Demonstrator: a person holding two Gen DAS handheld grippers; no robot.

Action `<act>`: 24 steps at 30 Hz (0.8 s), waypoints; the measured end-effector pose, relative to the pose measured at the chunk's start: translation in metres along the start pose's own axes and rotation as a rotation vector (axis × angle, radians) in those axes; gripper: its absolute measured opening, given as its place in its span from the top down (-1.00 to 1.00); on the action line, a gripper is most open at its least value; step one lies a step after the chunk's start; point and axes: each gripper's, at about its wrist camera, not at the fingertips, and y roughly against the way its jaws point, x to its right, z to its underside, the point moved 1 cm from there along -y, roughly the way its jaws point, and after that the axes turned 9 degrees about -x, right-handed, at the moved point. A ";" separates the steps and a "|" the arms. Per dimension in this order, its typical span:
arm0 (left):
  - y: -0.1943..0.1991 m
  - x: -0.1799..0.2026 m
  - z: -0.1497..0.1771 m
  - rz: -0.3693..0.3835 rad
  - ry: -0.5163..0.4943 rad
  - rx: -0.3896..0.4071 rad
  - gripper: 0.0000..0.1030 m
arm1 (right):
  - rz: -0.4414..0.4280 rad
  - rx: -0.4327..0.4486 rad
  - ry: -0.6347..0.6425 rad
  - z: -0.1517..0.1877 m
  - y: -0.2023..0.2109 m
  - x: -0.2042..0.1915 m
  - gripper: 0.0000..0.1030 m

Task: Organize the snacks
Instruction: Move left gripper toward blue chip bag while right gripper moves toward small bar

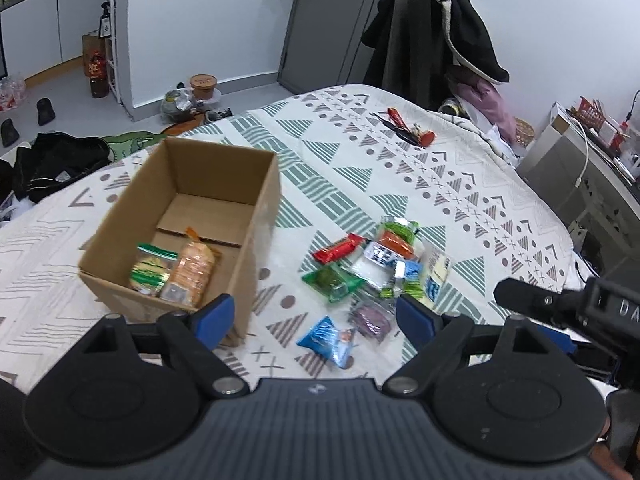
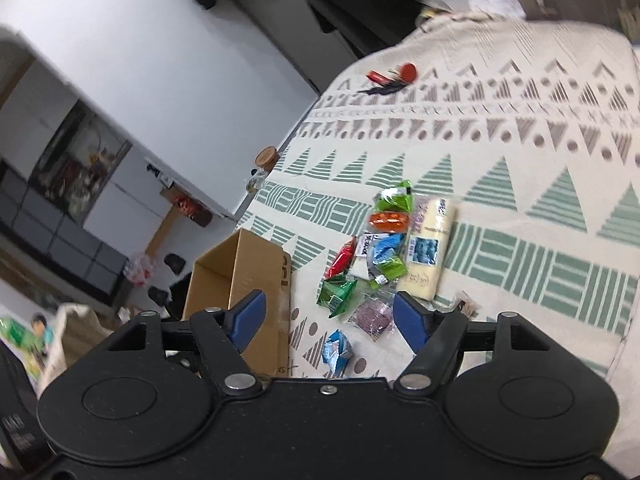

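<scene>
Where right-wrist blur smears, snack pile labels unreadable.

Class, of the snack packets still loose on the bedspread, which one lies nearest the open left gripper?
The blue packet, lying alone between the left gripper's open fingertips; the purple packet sits slightly farther back.
</scene>
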 end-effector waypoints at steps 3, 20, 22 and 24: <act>-0.010 0.006 0.004 0.013 -0.001 -0.006 -0.68 | 0.005 0.005 -0.013 -0.001 -0.003 0.006 -0.35; -0.082 0.016 0.017 0.001 -0.014 -0.117 -0.49 | 0.100 -0.111 -0.237 -0.001 -0.043 0.056 -0.08; -0.092 0.015 0.018 -0.005 -0.017 -0.127 -0.49 | 0.112 -0.117 -0.248 -0.001 -0.048 0.058 -0.08; -0.102 0.013 0.019 -0.008 -0.010 -0.148 -0.48 | 0.129 -0.132 -0.259 -0.002 -0.055 0.060 -0.08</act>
